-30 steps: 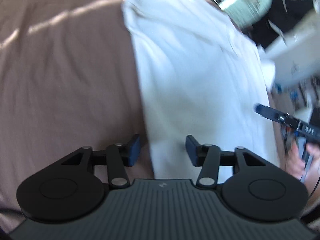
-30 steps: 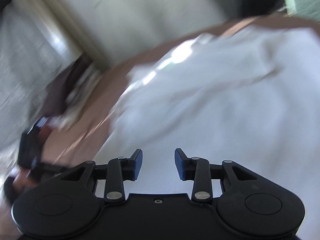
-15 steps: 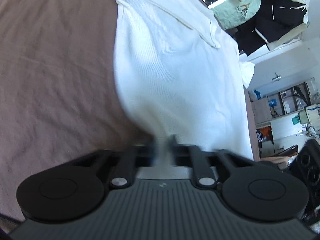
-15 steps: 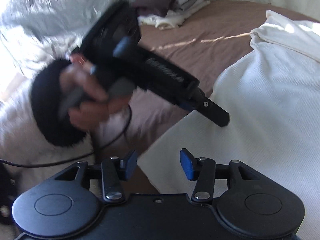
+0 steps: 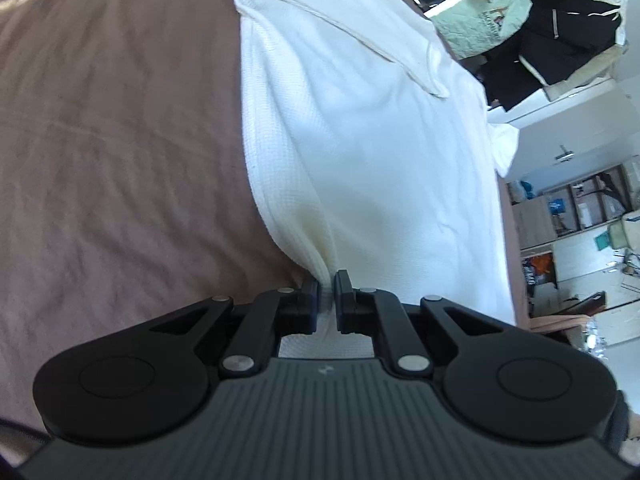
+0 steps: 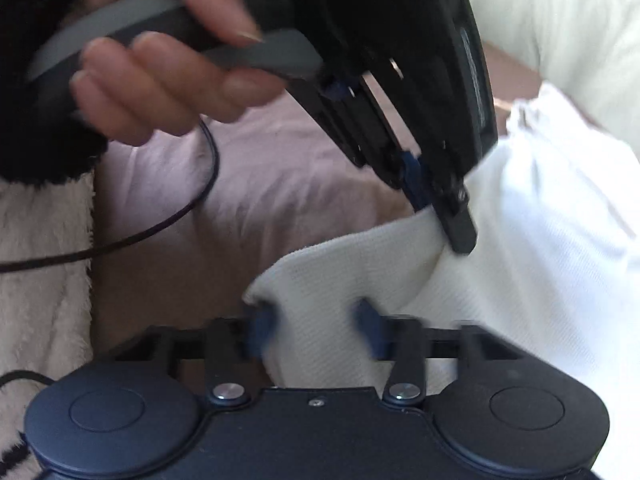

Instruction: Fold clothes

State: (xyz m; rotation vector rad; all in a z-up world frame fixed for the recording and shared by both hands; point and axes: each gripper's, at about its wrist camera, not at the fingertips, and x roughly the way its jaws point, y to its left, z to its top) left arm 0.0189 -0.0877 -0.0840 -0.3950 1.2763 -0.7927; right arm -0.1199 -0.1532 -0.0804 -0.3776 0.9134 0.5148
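**Left wrist view: white waffle-knit garment pinched at its near edge on a brown bed**

Left wrist view shows the left gripper (image 5: 327, 296) clenched on a gathered pinch of the white garment (image 5: 360, 128), its black pads pressed together with the cloth bunched up between them. The garment is a fine waffle-textured knit, cream in the shade and bright white in the sun, with a raised seam running across its far part. It lies on the brown bedsheet (image 5: 120, 140), a soft, faintly creased fabric, and its long axis runs away from the camera, from the pinched near edge towards the far end of the bed. Beyond that end sits a pile of clothes (image 5: 532, 28), dark and pale green, and at the right there are shelves (image 5: 572, 208) against a white wall.

Seen from the right wrist, the right gripper (image 6: 316, 330) has its blue pads blurred on either side of a ribbed corner of the same garment; its jaws are closing with the cloth between them, the pads not yet pressing. Just above, the left gripper's black fingers bite into the cloth, held by the person's left hand (image 6: 160, 68) in a dark fuzzy sleeve (image 6: 36, 128). That hand and tool block much of the upper view. A thin black cable (image 6: 168, 216) loops over the sheet, and a pale fleecy blanket (image 6: 40, 264) lies at the left.
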